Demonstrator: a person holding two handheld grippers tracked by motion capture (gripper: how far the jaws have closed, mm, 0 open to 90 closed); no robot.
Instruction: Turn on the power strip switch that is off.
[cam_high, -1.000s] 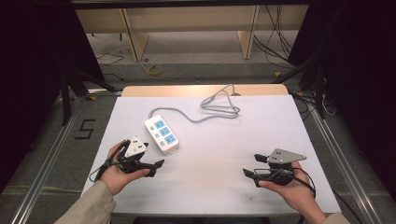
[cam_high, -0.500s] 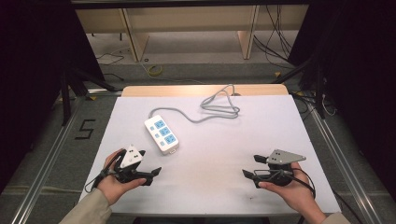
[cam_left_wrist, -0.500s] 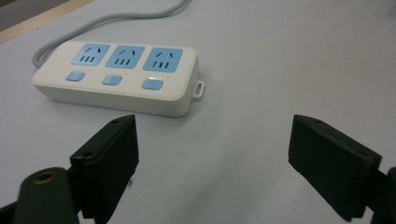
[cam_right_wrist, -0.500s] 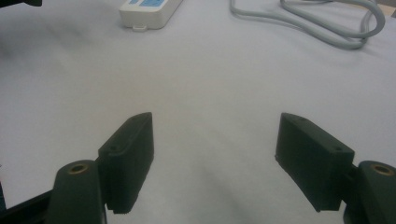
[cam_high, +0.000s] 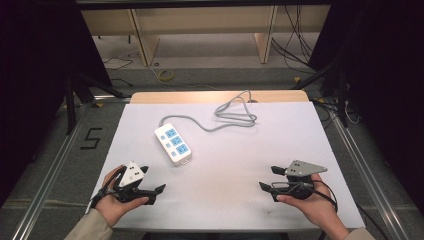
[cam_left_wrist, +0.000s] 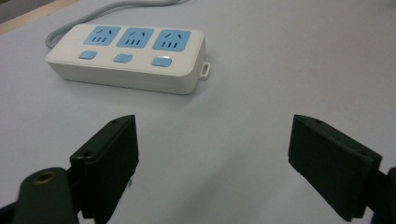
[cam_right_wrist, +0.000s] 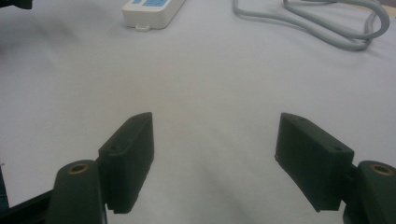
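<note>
A white power strip (cam_high: 173, 143) with three blue sockets lies on the white table (cam_high: 270, 145), left of the middle. Its grey cable (cam_high: 232, 116) runs back in loose loops toward the far edge. The left gripper (cam_high: 152, 181) is held near the front left corner, open, nothing between its jaws. Seen through the left gripper view, the power strip (cam_left_wrist: 128, 56) lies just ahead of the open gripper (cam_left_wrist: 212, 158). Near the front right, the right gripper (cam_high: 269, 180) is open and empty. The right gripper view has the strip's end (cam_right_wrist: 152, 11) and cable (cam_right_wrist: 327, 23) far ahead.
The table ends at a wooden strip (cam_high: 200, 96) along its far side. Metal rails (cam_high: 372, 175) run along both sides on the floor. A "5" mark (cam_high: 91, 138) is on the floor at the left. Shelving legs and loose cables stand behind the table.
The left gripper has drawn back toward the front left corner of the table, away from the power strip. The right gripper has barely moved.
</note>
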